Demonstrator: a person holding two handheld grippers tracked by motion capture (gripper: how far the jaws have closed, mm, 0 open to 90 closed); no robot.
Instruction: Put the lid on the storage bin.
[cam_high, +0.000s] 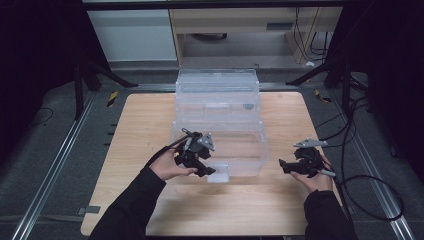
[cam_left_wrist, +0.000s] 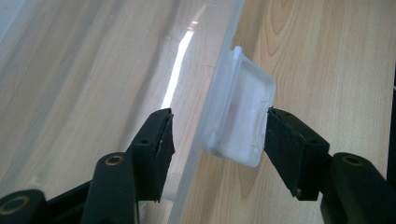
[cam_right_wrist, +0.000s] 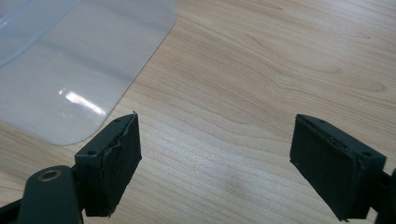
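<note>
We held the left gripper (cam_high: 209, 170) at the near edge of the clear plastic box (cam_high: 220, 135), low over the wooden table (cam_high: 140, 125). In the left gripper view its jaws stood apart, one on each side of the box's white latch tab (cam_left_wrist: 243, 114). The right-hand pad (cam_left_wrist: 289, 151) sat just against the outer face of the tab, possibly touching it, while the left-hand pad (cam_left_wrist: 159, 149) hung on the inner side of the clear wall with a gap between it and the tab. So the jaws were released around the latch and had not closed on it. The tab itself stood tilted between the pads, reaching past their tips, with the transparent wall running away ahead of the jaws.

We kept the right gripper (cam_high: 284, 165) well off to the side of the box, over bare wood. In the right gripper view its jaws were spread wide with nothing between them; wood grain lay between and beyond the pads. The rounded corner of the box (cam_right_wrist: 70, 79) lay ahead of the left-hand jaw and just outside it, apart from the pad.

A second clear container (cam_high: 217, 92) stood beyond the first, farther ahead of both grippers.
</note>
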